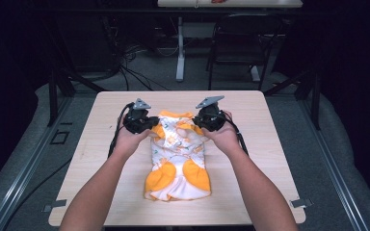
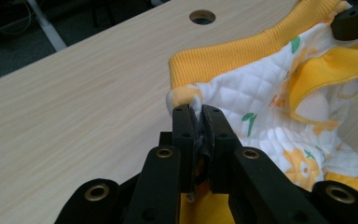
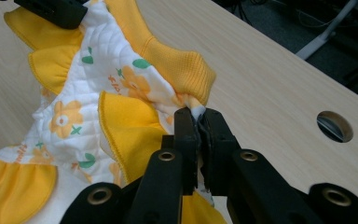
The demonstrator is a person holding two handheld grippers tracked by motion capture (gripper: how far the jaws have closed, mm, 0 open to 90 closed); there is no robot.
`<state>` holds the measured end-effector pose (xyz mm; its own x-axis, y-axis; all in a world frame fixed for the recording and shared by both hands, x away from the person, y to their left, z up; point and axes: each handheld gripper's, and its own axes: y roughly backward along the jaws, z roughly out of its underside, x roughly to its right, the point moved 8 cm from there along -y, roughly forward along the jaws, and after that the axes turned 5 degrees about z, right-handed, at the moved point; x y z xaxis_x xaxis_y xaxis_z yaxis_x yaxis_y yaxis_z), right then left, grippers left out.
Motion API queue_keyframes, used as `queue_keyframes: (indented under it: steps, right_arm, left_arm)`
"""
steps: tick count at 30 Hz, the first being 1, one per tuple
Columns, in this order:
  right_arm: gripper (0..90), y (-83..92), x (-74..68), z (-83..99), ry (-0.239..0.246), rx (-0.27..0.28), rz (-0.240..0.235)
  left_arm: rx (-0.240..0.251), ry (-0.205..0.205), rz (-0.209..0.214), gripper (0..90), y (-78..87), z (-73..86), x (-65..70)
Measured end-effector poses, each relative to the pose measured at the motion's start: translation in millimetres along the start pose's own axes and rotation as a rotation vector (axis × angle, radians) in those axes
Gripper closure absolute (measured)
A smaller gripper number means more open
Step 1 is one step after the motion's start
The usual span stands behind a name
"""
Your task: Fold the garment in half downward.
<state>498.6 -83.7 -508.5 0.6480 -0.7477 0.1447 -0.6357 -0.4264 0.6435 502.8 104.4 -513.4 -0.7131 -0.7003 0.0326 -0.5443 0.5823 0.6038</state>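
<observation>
The quilted baby garment point(image 1: 177, 155) could slip free or hang lopsided, I judge, since each pair of fingers pinches only a small fold of cloth just below the yellow ribbed band point(image 2: 233, 55). Most of it lies on the bench point(image 1: 265, 144) between the hands. The left gripper point(image 2: 196, 116) and right gripper point(image 3: 197, 116) are clamped tight on opposite top corners, forearms angled inward.

On the wooden table point(image 1: 101, 192), the left gripper point(image 1: 150, 126) and right gripper point(image 1: 198, 124) pinch the far corners of the orange-and-white garment point(image 1: 177, 163) (its near hem rests flat).
</observation>
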Motion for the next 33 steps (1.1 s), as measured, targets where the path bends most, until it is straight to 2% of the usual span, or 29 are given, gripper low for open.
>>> queue_keyframes:
  steps: [4, 10, 15, 26, 30, 33]
  right_arm:
    - [85.6, 6.4, 2.0, -7.1, 0.018, 0.022, 0.013]
    - [85.6, 14.1, 2.5, -15.5, 0.028, 0.047, 0.026]
    - [85.6, 18.9, 2.7, -22.1, 0.040, 0.069, 0.041]
    - [85.6, 22.1, 2.3, -26.2, 0.064, 0.084, 0.059]
    - [85.6, 24.7, 0.4, -26.3, 0.075, 0.090, 0.061]
    - [85.6, 29.9, 2.2, -31.2, 0.087, 0.115, 0.077]
  left_arm:
    - [0.008, -0.011, 0.009, 84.7, 5.0, -5.3, 0.2]
    - [0.039, -0.024, -0.003, 84.8, 14.4, -15.3, -0.3]
    - [0.061, -0.033, -0.014, 84.8, 17.5, -18.1, 0.2]
    - [0.076, -0.045, -0.021, 84.8, 22.7, -20.4, 0.2]
    - [0.083, -0.052, -0.011, 84.8, 27.1, -20.2, 2.3]
    - [0.100, -0.057, -0.012, 84.8, 31.2, -22.4, 2.5]
